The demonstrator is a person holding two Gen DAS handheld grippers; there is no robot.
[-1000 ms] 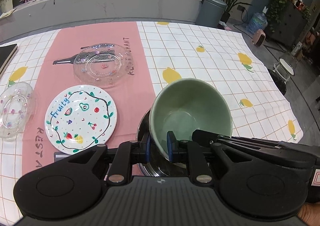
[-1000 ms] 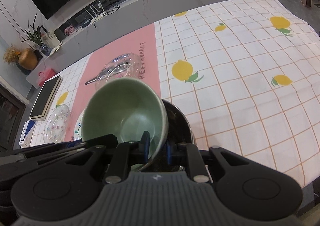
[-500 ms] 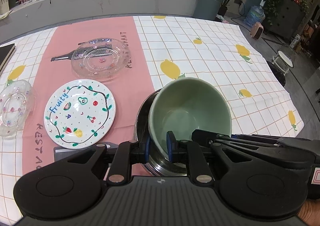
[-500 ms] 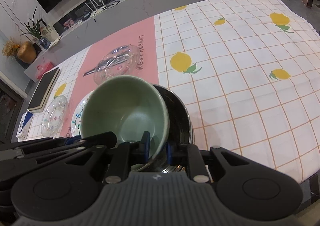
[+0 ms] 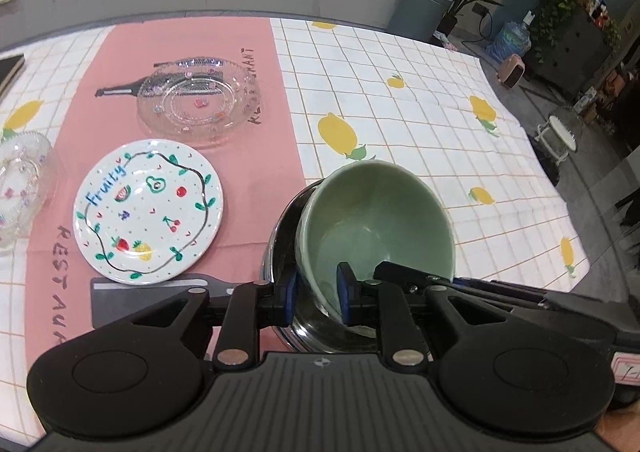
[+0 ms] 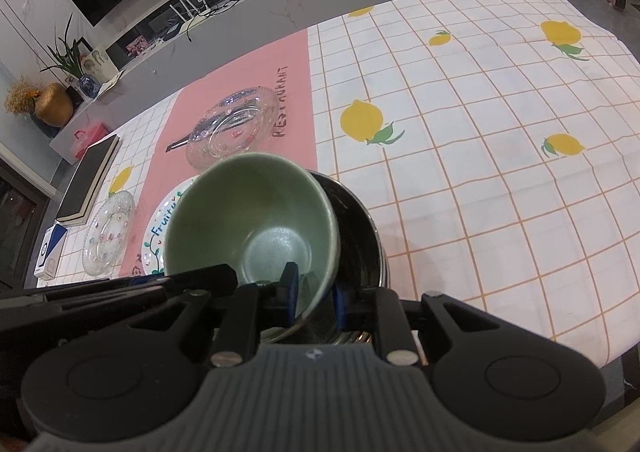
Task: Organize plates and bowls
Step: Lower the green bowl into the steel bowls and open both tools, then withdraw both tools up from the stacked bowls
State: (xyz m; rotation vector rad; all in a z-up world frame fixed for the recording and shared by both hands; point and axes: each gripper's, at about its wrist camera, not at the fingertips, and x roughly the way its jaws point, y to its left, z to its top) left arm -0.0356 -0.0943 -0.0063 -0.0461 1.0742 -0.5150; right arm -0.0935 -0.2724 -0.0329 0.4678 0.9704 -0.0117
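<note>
A green bowl (image 5: 376, 220) hangs tilted over a steel bowl (image 5: 280, 252) near the table's front edge. My left gripper (image 5: 316, 294) is shut on the green bowl's near rim. My right gripper (image 6: 314, 294) is shut on the same bowl (image 6: 256, 220), on its right rim, with the steel bowl (image 6: 360, 236) behind it. A white "Fruity" plate (image 5: 148, 208) lies to the left on the pink runner. A clear glass plate (image 5: 198, 102) lies further back. A small glass dish (image 5: 20, 188) sits at the far left.
The lemon-print checked tablecloth (image 5: 420, 112) covers the table's right part, bare of dishes. A dark book (image 6: 88, 176) lies at the table's far left edge. A grey counter runs behind the table. The table's right edge drops to the floor.
Both grippers have lifted slightly and drawn back with the green bowl; it sits a little higher over the steel bowl. The plates have not moved.
</note>
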